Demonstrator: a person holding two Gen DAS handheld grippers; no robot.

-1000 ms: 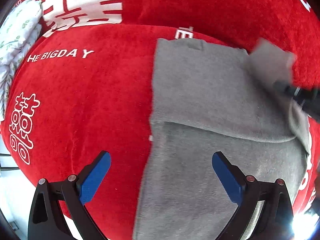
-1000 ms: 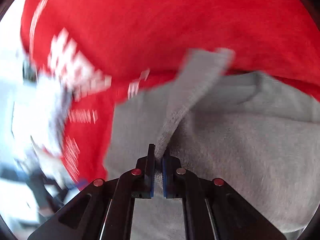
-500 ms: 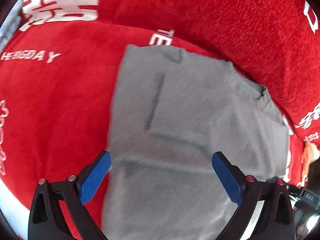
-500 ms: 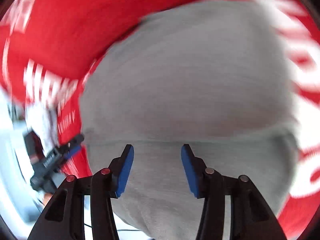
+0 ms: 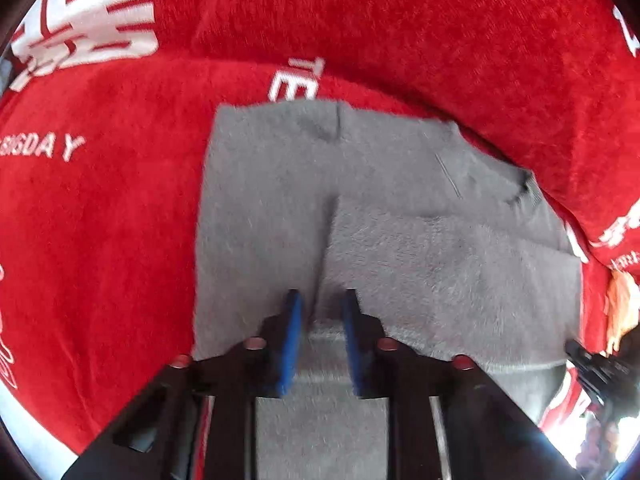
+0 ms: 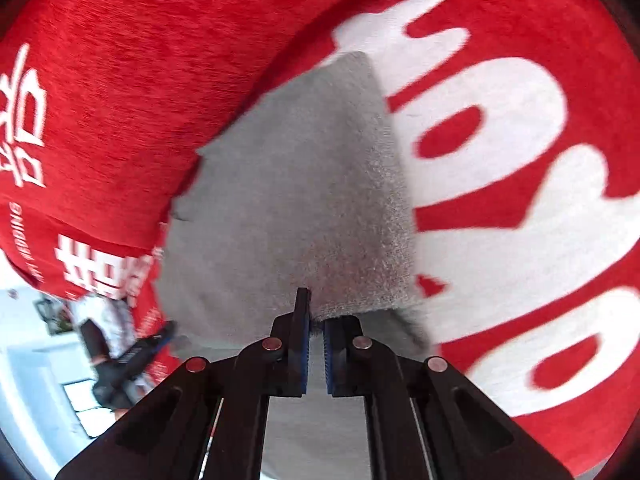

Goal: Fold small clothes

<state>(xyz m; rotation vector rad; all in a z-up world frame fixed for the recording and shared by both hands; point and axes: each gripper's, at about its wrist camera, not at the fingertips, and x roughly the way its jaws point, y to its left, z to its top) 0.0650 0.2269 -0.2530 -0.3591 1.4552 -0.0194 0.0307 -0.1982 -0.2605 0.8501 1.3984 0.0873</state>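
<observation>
A grey fleece garment (image 5: 392, 208) lies on a red plush cover, partly folded, with one flap laid over its right half. My left gripper (image 5: 320, 312) has its blue pads nearly closed on the garment's near edge, at the flap's left border. In the right wrist view the same grey garment (image 6: 296, 200) narrows toward a far corner. My right gripper (image 6: 316, 320) is shut on the garment's near hem, with grey fabric pinched between the pads.
The red cover (image 5: 100, 240) with white lettering spans the whole surface, and a raised red cushion (image 5: 440, 40) runs along the back. The other gripper (image 6: 124, 356) shows at the lower left of the right wrist view. An orange item (image 5: 620, 304) lies at the right edge.
Both grippers went from wide open to closed on the garment's near edge. One second ago the right gripper held a flap, then released it folded over the garment.
</observation>
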